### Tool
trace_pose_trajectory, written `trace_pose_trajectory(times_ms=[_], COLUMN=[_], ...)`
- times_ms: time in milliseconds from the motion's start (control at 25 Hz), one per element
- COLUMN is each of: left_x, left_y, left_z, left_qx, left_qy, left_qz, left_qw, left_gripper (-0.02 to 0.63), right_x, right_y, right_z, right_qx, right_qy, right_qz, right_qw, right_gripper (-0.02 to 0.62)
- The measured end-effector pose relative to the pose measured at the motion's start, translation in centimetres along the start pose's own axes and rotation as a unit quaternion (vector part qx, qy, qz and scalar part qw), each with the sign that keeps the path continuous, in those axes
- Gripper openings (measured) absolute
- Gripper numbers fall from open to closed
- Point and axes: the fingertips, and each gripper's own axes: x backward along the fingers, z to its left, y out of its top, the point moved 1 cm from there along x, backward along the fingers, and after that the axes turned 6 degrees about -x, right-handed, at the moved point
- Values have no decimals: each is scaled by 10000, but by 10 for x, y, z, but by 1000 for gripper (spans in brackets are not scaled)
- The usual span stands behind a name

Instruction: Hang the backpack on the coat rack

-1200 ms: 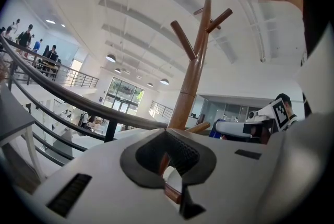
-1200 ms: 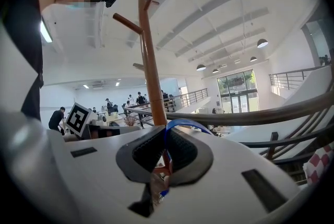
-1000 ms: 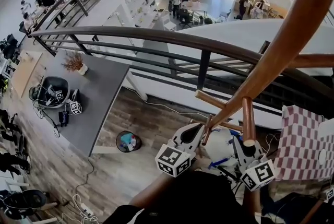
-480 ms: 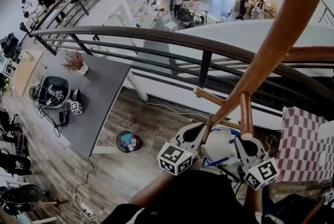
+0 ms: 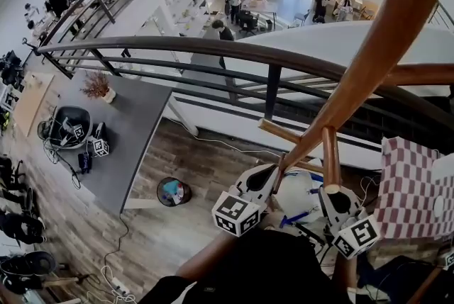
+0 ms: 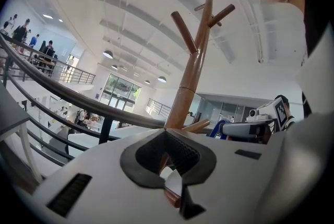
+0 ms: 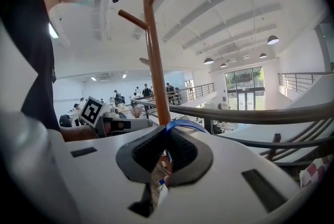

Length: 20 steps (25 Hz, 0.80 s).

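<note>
The wooden coat rack (image 5: 355, 90) slants down from the top right, one upright peg (image 5: 330, 157) ending between my grippers. The white backpack (image 5: 298, 195) with blue straps hangs below that peg. My left gripper (image 5: 277, 173) is shut at the backpack's left side, close to the pole's base. In the left gripper view the pads (image 6: 180, 151) meet, with white fabric just under them. My right gripper (image 5: 328, 195) is shut on a blue strap (image 7: 185, 124), which loops out over its pads in the right gripper view. The pole (image 7: 155, 61) rises just behind it.
A dark curved railing (image 5: 213, 51) runs behind the rack, with a drop to a lower floor beyond. A grey table (image 5: 120, 132) with a plant stands left. A pink checked cloth (image 5: 415, 189) hangs right. A round object (image 5: 174, 190) and cables lie on the wooden floor.
Both grippers and the backpack have shifted only slightly beneath the upright peg. Both holds look the same.
</note>
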Motion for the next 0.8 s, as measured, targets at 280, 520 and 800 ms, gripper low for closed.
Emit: trace_pose_trajectory(times_ms=[280,520,800], left_x=[12,22,31], left_y=[-4,-7,-7], left_z=[-14,-25,-34], left_qx=[7,11,9], left_qy=[63,124,156], left_qz=[-32,-67,-106], left_qw=[10000,9999,9998], left_gripper=[8,8,8], right_x=[15,25,32], right_y=[-6,-10,-7], right_z=[12,22,31], right_qx=[17,42,117], right_qy=[136,257,339], right_qz=[-50,-51,-127], right_qw=[9999,9996,9993], right_gripper=[20,20,20])
